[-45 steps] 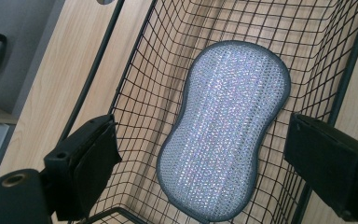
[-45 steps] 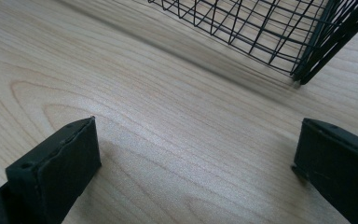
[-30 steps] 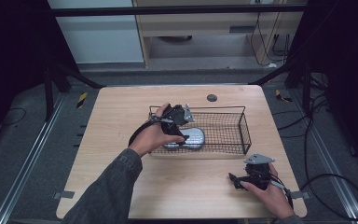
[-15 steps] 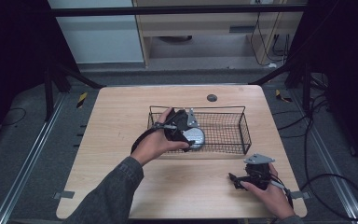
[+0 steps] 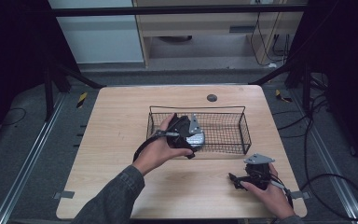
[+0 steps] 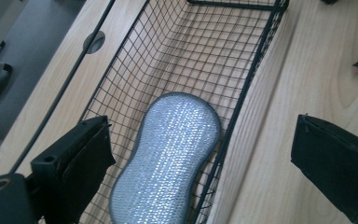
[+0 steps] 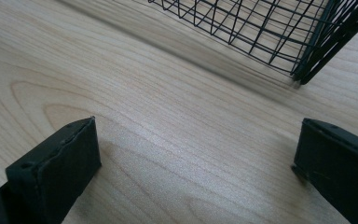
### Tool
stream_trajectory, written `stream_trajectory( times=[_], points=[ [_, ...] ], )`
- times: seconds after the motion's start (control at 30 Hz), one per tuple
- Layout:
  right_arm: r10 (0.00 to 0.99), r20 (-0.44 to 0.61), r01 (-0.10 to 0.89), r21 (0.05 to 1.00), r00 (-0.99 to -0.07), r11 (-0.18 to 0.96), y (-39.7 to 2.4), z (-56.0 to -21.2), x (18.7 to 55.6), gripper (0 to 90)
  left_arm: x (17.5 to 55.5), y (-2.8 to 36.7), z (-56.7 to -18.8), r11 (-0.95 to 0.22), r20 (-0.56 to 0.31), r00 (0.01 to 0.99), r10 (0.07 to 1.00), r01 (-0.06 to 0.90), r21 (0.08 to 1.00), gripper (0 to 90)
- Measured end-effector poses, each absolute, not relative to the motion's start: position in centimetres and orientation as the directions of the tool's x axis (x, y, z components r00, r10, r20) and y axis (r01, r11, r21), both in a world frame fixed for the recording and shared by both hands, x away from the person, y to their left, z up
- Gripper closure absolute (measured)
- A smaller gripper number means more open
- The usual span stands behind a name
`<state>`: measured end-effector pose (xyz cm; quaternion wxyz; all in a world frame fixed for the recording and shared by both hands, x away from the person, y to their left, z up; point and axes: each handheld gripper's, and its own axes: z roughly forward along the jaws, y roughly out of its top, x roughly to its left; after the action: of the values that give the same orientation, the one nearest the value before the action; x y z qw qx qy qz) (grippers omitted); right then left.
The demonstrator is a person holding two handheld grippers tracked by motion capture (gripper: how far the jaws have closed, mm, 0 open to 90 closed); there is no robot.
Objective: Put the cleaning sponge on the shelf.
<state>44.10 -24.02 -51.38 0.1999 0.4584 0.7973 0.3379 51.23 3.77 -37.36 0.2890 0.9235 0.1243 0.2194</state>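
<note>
The silver, peanut-shaped mesh scouring pad (image 6: 168,158) lies flat on the floor of the black wire basket (image 6: 242,107), directly below and between the left gripper (image 6: 200,163), whose jaws have just been opening and stand wide, clear of the pad. Its long axis runs along the basket's length, away from the gripper. The left gripper view shows the pad whole, while in the high view the left hand (image 5: 161,148) covers most of it; the right gripper (image 7: 196,172) rests open over bare light wooden table (image 7: 168,140), near the basket's corner.

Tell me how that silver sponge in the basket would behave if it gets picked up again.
The sponge looks thin and padded, so probably light and squashy under a pinch. Its glittery woven cover may be a bit slick. Lying flat on the basket floor, it shouldn't roll, though the mesh could catch its edge.
</note>
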Motion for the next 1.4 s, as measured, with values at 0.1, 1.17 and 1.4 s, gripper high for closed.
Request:
stream_trajectory(
  times=[0.1, 1.17, 1.4],
  points=[
    [0.866, -0.009, 0.596, 0.722, -0.500, 0.352, -24.0, -51.4, 44.1, 0.3, 50.6, 3.9, -37.6, -0.797, 0.328, 0.877, 0.352, 0.096, 0.596, 4.1],
    [0.872, -0.006, 0.601, 0.722, -0.490, 0.343, -23.9, -51.4, 43.9, 0.4, 46.3, 12.2, -38.3, -0.640, 0.256, 0.806, 0.533, 0.187, 0.745, 3.3],
    [0.872, -0.006, 0.601, 0.722, -0.490, 0.342, -23.9, -51.4, 43.9, 0.4, 45.6, 16.0, -38.2, -0.602, 0.243, 0.763, 0.598, 0.228, 0.766, 3.2]
  ],
)
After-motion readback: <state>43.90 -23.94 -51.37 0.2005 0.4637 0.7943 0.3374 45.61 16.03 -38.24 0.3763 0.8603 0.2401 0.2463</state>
